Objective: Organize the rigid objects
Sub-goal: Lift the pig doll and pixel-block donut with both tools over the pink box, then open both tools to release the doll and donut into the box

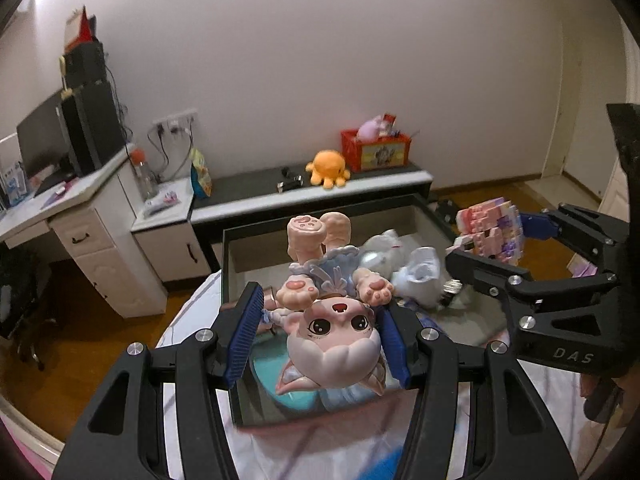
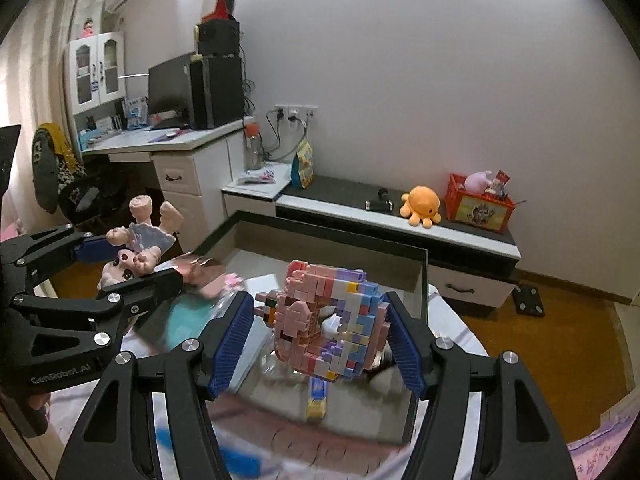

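Observation:
My left gripper point(image 1: 316, 340) is shut on a pink cat figurine point(image 1: 332, 320), held upside down with its feet up, above a dark open box point(image 1: 240, 236). The figurine also shows in the right wrist view point(image 2: 136, 252). My right gripper point(image 2: 320, 336) is shut on a pink and pastel brick model point(image 2: 328, 320), held over the right part of the same box point(image 2: 420, 276). In the left wrist view the brick model point(image 1: 492, 232) and right gripper point(image 1: 480, 256) are at the right.
The box holds white plush toys point(image 1: 404, 264) and a teal item point(image 1: 280, 380). Behind it runs a low bench point(image 1: 320, 196) with an orange octopus plush point(image 1: 328, 168) and a red toy crate point(image 1: 376, 148). A white desk point(image 1: 80, 200) stands at the left.

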Available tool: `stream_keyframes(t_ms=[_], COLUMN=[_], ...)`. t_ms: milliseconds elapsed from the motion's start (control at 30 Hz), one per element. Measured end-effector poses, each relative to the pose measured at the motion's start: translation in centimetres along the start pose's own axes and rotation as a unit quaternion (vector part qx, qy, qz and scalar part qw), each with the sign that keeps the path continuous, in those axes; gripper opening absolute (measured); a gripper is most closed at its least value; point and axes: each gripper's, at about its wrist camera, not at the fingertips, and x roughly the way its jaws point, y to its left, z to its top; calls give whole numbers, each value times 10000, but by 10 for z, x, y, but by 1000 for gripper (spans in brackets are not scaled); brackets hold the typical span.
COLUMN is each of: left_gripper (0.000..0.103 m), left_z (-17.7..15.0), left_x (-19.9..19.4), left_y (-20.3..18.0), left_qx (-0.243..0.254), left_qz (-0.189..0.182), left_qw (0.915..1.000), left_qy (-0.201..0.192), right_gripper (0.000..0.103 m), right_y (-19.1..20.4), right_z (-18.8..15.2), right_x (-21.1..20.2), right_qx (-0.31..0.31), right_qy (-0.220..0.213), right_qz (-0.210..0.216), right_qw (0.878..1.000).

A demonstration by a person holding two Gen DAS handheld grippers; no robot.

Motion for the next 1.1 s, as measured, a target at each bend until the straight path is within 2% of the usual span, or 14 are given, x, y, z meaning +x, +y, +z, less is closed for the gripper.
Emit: stream_keyframes(t_ms=[133, 200, 300, 433, 500, 567, 600, 633, 700, 800, 967, 1100], left_gripper=[56, 56, 57, 56, 56, 62, 72, 74, 77, 89, 95, 103], left_z=[7, 7, 11, 11, 9, 9, 9, 9, 8, 7, 3, -3], left_x=[50, 68, 88, 108, 109, 107, 106, 102, 92, 78, 34, -11], left_y=[6, 8, 8, 10, 9, 10, 12, 12, 13, 15, 16, 9], left_qx=[31, 7, 124, 127, 110, 16, -17, -36, -4, -55, -97, 30], left_qz=[57, -32, 128, 125, 197, 141, 133, 164, 258, 381, 475, 716], left_qw=[9988, 9977, 9965, 9950, 9958, 9959, 9962, 9969, 9975, 9979, 9988, 9969], left_qy=[490, 681, 818, 982, 891, 894, 857, 769, 653, 524, 91, -333], right_gripper=[67, 67, 67, 67, 67, 68, 71, 76, 76, 79, 79, 80], right_y=[-10, -14, -20, -25, -27, -28, -28, -28, -28, -25, -15, -9], right_z=[6, 7, 6, 3, 1, 0, 0, 1, 3, 6, 7, 3], right_x=[39, 55, 73, 90, 92, 93, 93, 91, 87, 73, 44, 10], right_qx=[92, 105, 124, 135, 164, 168, 168, 168, 214, 245, 257, 353], right_qy=[378, 503, 671, 846, 861, 858, 848, 794, 756, 605, 354, 62], right_qz=[7, -35, -117, -216, -250, -299, -334, -359, -310, -252, -117, 136], right_qw=[9992, 9987, 9976, 9961, 9958, 9957, 9957, 9961, 9964, 9975, 9990, 9993])
